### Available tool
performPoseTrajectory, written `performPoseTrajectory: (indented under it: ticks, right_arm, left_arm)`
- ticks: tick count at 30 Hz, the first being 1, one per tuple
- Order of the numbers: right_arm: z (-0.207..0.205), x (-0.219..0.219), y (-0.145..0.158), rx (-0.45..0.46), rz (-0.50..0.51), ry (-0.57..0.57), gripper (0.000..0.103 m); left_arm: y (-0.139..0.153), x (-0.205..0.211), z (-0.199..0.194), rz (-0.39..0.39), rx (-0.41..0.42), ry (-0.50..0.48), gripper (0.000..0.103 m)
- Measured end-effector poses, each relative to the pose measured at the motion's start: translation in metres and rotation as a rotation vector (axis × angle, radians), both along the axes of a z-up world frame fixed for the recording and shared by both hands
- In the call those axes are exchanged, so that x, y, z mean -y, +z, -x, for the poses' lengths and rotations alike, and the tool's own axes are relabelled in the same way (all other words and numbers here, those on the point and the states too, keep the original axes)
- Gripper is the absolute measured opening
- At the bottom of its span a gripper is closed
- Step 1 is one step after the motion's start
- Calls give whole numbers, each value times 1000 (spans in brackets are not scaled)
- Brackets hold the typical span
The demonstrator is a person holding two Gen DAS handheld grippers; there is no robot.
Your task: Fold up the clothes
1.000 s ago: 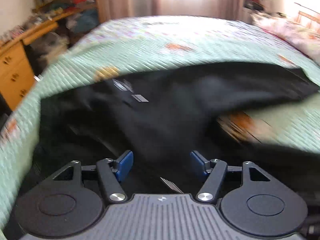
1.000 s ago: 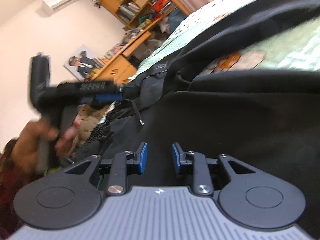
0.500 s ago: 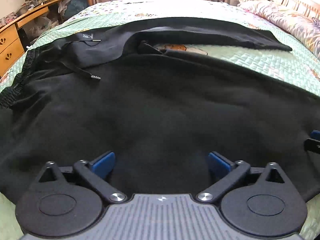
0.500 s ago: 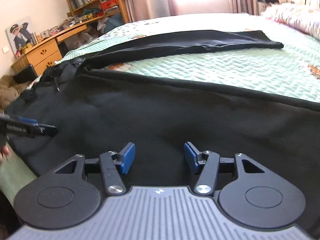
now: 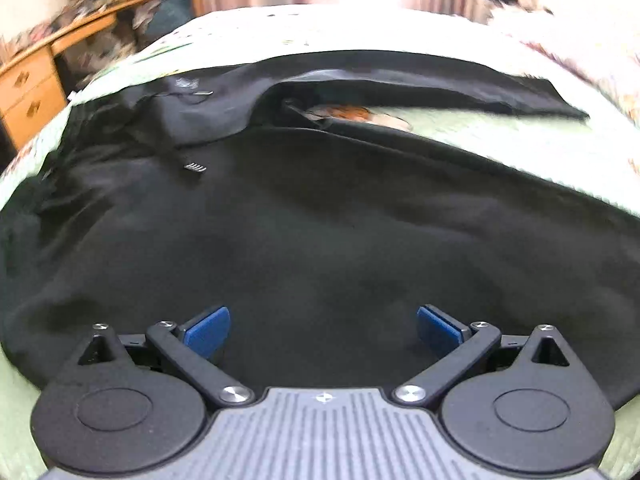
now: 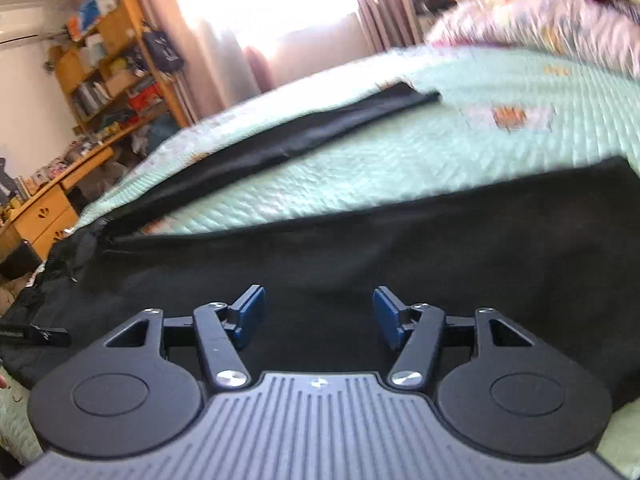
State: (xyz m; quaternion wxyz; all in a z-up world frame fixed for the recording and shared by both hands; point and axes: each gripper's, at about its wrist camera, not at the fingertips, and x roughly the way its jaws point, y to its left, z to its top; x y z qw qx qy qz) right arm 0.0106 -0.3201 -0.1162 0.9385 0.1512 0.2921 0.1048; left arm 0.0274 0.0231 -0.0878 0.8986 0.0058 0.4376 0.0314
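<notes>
Black trousers point(image 5: 320, 220) spread on a green quilted bedspread point(image 6: 460, 152), seen from both wrist cameras. In the left wrist view we see the waistband end, with a drawstring tip point(image 5: 195, 167), at about 10 o'clock from the left gripper point(image 5: 323, 328); the near leg runs away toward 3 o'clock, and the far leg point(image 5: 440, 84) lies across the top of the picture from 11 to 2 o'clock, apart from the near one with a wedge of bedspread between them. The long axis of the garment thus runs crosswise to both grippers, left to right. In the right wrist view the near leg point(image 6: 400, 248) fills the lower picture and the far leg point(image 6: 288, 140) slants toward 1 o'clock, ending in a hem.

We judge the left gripper nearer the waistband and the right gripper point(image 6: 319, 316) nearer the hems. Both grippers hang low over the near leg, pointing across it toward 12 o'clock; the right view is tilted, so that tool looks rolled to one side. Each has its blue pads spread wide, with only cloth showing in the gap and nothing pinched. The two legs lie unstacked, so the fold is not complete; whichever edge is taken next lies directly below the fingers.
</notes>
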Motion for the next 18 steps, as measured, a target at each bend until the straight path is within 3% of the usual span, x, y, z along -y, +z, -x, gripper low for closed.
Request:
performPoseTrajectory:
  ticks: [3,7,10,18]
  right_arm:
    - [0,6,-7,10,-17,-16,64]
    - [1,15,-16,22,-39,-38,64]
    - [1,21,-23,31,-55,-55,64]
    - [13,27,-3,87,-70,-108,64]
  left_arm:
    - [-17,8,-8,-16,-39,-7,103]
    - [-18,6,-8,-1,-28,5,103]
    - [-15,5,-8,1,-38,6,103]
    - [8,24,0,29,5,-45,100]
